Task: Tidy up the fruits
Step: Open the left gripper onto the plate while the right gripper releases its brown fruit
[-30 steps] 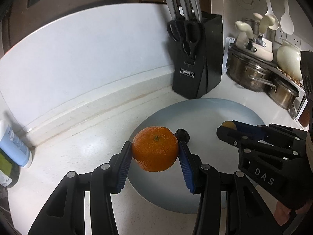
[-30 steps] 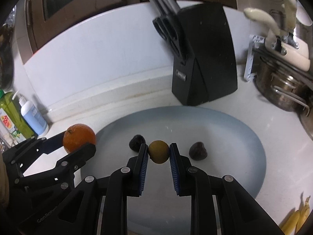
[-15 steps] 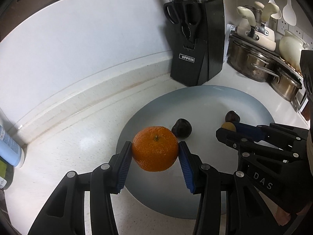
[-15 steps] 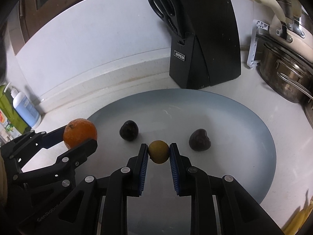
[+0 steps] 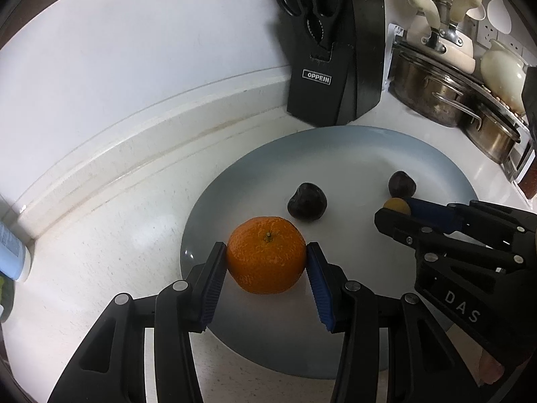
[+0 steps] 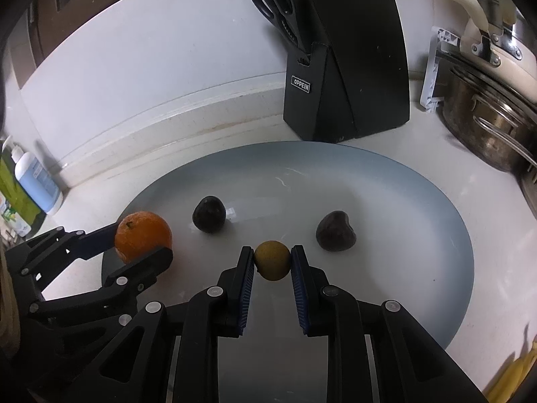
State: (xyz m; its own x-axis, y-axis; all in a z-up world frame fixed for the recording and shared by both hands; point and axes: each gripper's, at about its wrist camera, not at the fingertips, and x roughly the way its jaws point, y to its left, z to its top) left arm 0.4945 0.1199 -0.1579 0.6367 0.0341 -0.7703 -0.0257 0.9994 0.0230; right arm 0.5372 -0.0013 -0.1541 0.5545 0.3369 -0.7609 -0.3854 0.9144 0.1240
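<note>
Lowered toward the smooth plate (image 5: 214, 201), jaws grip the dimpled round orange (image 5: 266, 255).

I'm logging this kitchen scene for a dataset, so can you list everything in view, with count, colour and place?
orange: 1, orange, held over the plate's left part
small round fruit: 1, yellow-brown, held over the plate's middle
dark fruits: 2, dark purple-brown, lying apart on the plate
plate: 1, pale blue-grey, oval, on the white counter
knife block: 1, black, behind the plate, with scissors
pots: several, steel, far right
bottle: 1, blue and white, far left
bananas: yellow, bottom right edge, count unclear
left gripper: black, blue pads, shut on the orange
right gripper: black, blue pads, shut on the small round fruit
</note>
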